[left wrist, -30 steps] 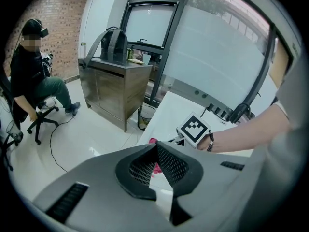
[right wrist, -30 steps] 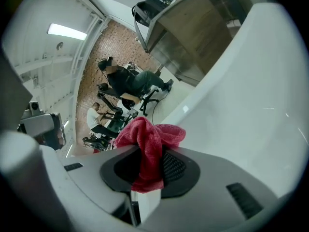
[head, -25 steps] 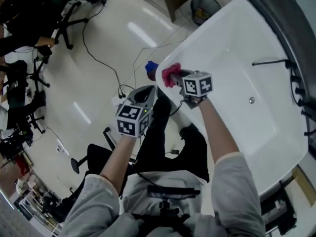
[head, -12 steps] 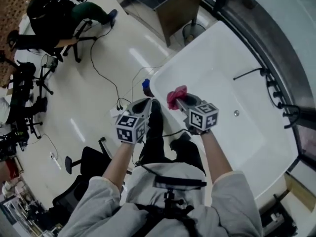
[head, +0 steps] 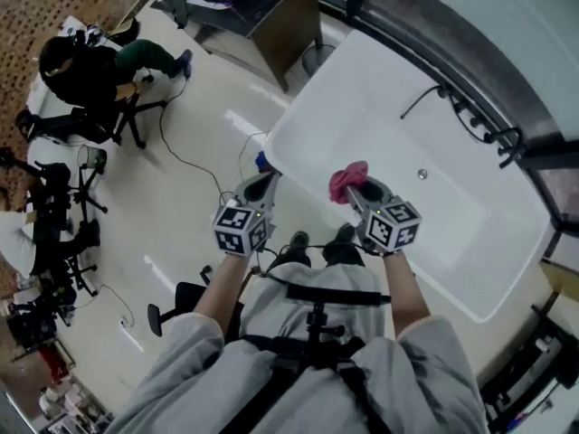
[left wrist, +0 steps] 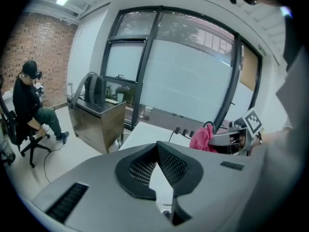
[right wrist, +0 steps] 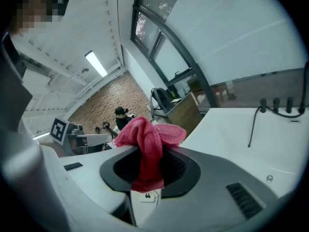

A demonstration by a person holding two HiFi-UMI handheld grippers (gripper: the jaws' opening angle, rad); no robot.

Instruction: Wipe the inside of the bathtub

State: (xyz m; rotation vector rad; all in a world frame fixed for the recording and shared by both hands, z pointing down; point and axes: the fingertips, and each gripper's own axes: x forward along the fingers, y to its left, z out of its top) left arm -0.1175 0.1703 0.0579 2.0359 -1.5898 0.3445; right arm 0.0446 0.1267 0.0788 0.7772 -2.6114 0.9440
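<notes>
My right claw (right wrist: 150,154) clamps the pink cloth (right wrist: 146,138) just inside the bathtub's (head: 384,107) six-o'clock rim, while my left claw (left wrist: 157,150), at its nine o'clock, sits pinched together and empty.

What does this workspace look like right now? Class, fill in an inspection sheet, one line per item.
Surface: white bathtub, drain in its bottom.
Job's things: pink cloth, bunched, held up near the tub's edge.
Clutter: small blue object on the floor by the tub's corner.
Claws: right claw shut on the cloth; left claw shut, empty.
Cables: black cable trailing over the floor; black hose lying in the tub.
Surroundings: seated person, cabinet, large windows.
</notes>
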